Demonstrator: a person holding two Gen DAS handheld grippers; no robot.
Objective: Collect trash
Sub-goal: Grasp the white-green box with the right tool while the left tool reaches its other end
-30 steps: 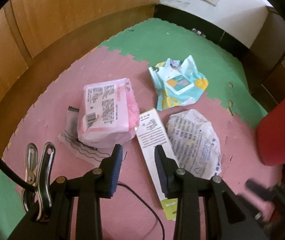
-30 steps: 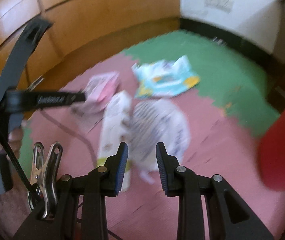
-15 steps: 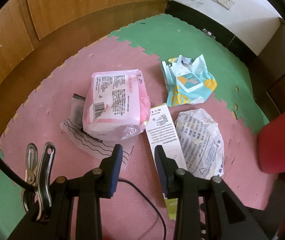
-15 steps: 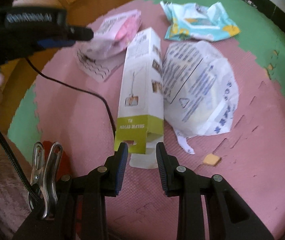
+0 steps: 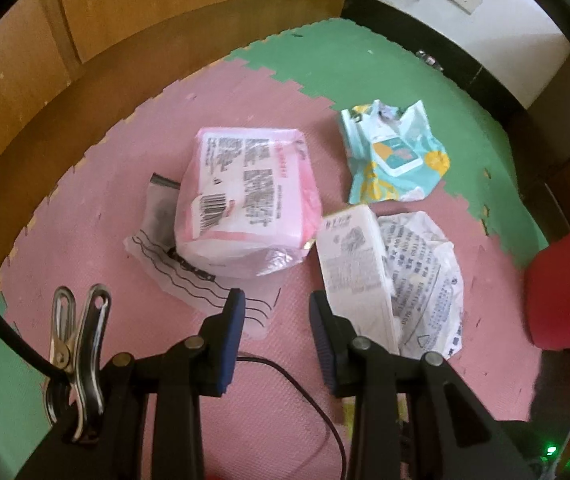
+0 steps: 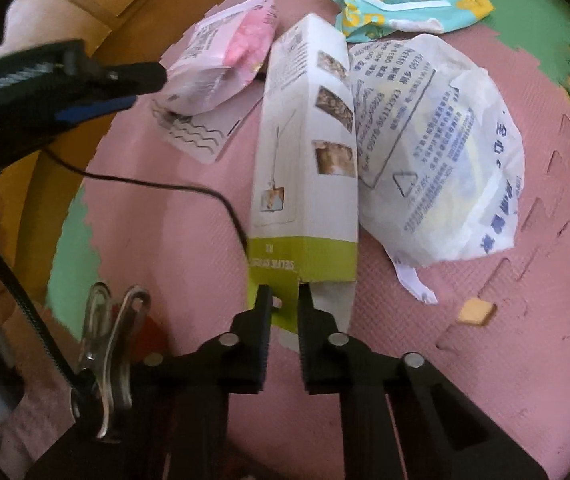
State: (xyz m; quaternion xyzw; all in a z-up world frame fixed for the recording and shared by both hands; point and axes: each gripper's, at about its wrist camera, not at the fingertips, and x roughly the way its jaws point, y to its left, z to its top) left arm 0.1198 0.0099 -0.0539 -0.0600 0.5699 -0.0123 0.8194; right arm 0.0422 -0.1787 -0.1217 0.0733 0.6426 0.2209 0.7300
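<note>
Trash lying on pink foam floor mat [image 6: 505, 380]: tall white cardboard box with green end [image 6: 305, 168], crumpled white printed plastic bag [image 6: 437, 152] touching its right side, pink wrapped packet [image 5: 245, 200] and teal wipes pouch [image 5: 393, 156] farther off. Right gripper [image 6: 285, 300] closing on box's green end flap. Left gripper [image 5: 275, 312] hovering part-open, gripping nothing.

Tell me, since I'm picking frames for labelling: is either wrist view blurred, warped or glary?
Left wrist view: mostly sharp, print on the pink packet fairly crisp; fisheye bends the wooden panel and darkens the corners. Right wrist view: softer, the left gripper smeared at the edge, the white carton stretched; no harsh glare in either.
</note>
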